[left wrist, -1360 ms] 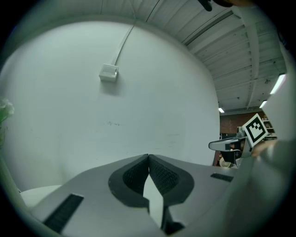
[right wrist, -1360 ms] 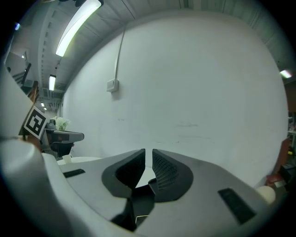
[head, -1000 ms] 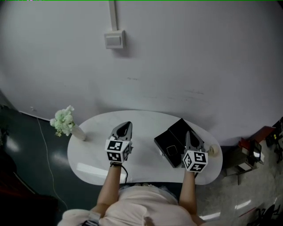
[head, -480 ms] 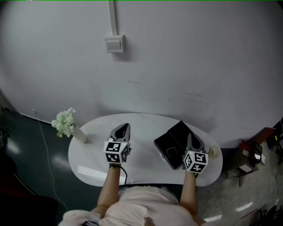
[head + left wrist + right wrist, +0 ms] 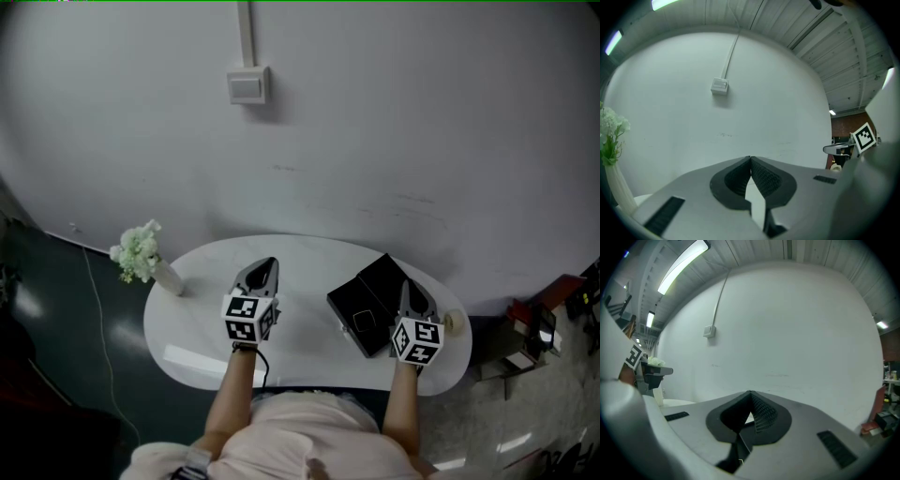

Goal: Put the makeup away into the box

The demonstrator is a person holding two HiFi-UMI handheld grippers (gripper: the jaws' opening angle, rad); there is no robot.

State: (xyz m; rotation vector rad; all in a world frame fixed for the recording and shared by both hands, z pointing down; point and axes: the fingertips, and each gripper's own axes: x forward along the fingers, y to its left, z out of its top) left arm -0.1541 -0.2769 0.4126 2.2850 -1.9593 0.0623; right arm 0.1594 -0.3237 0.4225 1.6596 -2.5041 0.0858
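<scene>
White oval table (image 5: 305,281) noted. Black box (image 5: 361,300) lying open on right half, toward back edge. Left gripper (image 5: 269,264) over centre, jaws together, nothing between. Right gripper (image 5: 405,285) over box's right side, jaws likewise closed and empty. Flower vase (image 5: 141,255) at left edge. Small pale round item (image 5: 456,322) (kind unclear) at right edge.
</scene>
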